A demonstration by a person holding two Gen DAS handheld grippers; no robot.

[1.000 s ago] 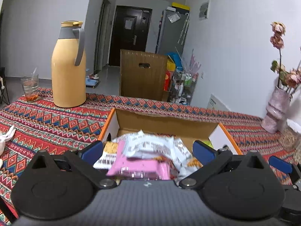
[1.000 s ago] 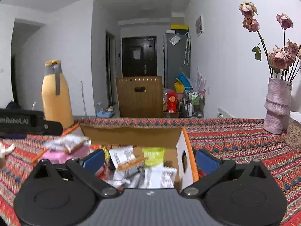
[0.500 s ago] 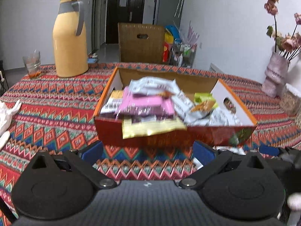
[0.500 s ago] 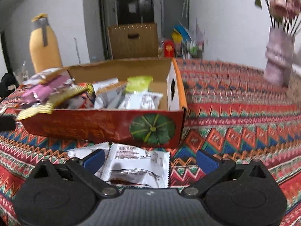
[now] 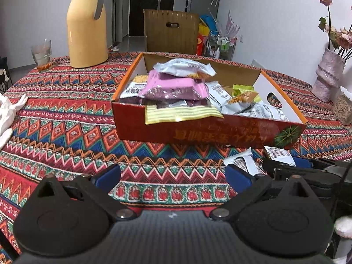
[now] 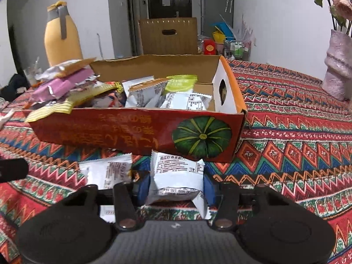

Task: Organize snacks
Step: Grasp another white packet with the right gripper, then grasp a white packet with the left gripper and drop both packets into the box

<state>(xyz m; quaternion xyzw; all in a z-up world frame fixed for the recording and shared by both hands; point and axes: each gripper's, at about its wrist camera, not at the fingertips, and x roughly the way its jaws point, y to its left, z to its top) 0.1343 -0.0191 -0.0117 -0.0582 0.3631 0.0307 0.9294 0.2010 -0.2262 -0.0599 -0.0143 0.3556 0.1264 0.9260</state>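
step: we pick up loose snacks | right gripper (image 6: 177,183) has just been closing, now clamps white packet (image 6: 176,176) | left gripper (image 5: 172,173) released | next: we lift packet into pumpkin box (image 6: 136,129)

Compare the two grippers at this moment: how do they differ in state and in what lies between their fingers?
The right gripper has just been closing and its pads press a white snack packet; the left gripper stands wide open. Between the left one's fingers there is only bare tablecloth, while the right one's packet lies in front of the snack box. Both point downward over the table before that box.
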